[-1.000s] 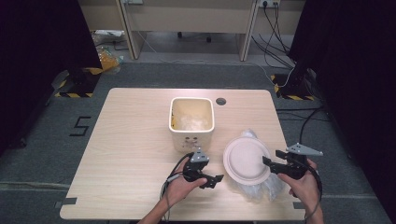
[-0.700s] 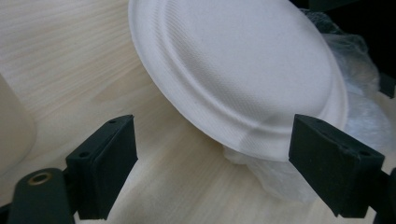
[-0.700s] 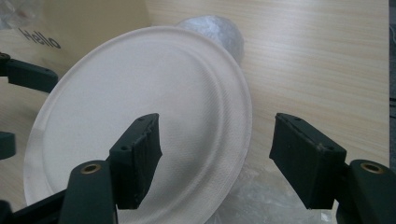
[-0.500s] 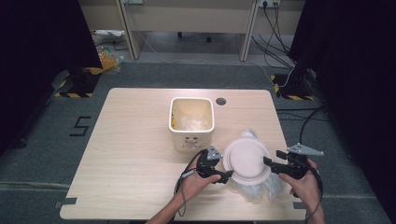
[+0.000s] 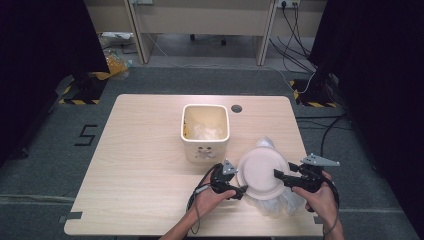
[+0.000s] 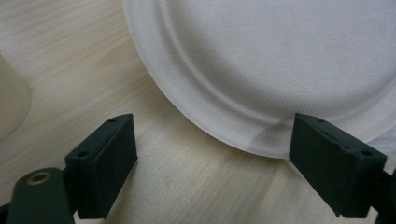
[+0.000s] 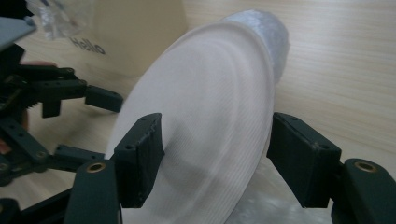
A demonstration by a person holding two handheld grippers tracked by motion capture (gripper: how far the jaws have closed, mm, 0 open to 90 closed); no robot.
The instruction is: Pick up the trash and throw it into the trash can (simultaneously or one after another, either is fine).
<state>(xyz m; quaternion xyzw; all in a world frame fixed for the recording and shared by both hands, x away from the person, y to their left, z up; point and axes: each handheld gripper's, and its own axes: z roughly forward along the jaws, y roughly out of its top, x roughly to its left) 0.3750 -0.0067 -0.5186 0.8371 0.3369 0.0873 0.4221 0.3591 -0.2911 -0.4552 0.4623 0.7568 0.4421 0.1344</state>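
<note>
High view first: the left gripper (image 5: 235, 187) sits near the front edge of the table (image 5: 140, 150), its tips at the left rim of the white paper plate (image 5: 261, 172). Left gripper view shows its jaws standing wide apart, with bare wood between them; the plate's rim passes just behind the right-hand pad and I cannot tell whether it touches that pad. Nothing is clamped there.

The plate rests on a clear plastic bag (image 5: 280, 202) that holds more white ware, with the bag's far end poking out behind the plate. It lies in the right front part of the table, just right of and in front of the cream bin (image 5: 205, 132), which stands near the middle.

The right gripper (image 5: 281, 176) reaches in from the plate's right side. In the right gripper view the plate's edge stands between the two pads (image 7: 140, 161), which are apart; the plate looks close to the left pad, but contact is not clear. These jaws have just been closing a little, with the plate between them.

Room to move: a wide stretch of bare wood lies left of the bin and left gripper, and some behind the bin near the round cable hole (image 5: 236, 108). To the right the bag reaches close to the table's right and front edges, so little room is left there.

Against the earlier frames, the left hand has come rightward from in front of the bin up to the plate's rim; the plate, bag and right hand sit much as before.
</note>
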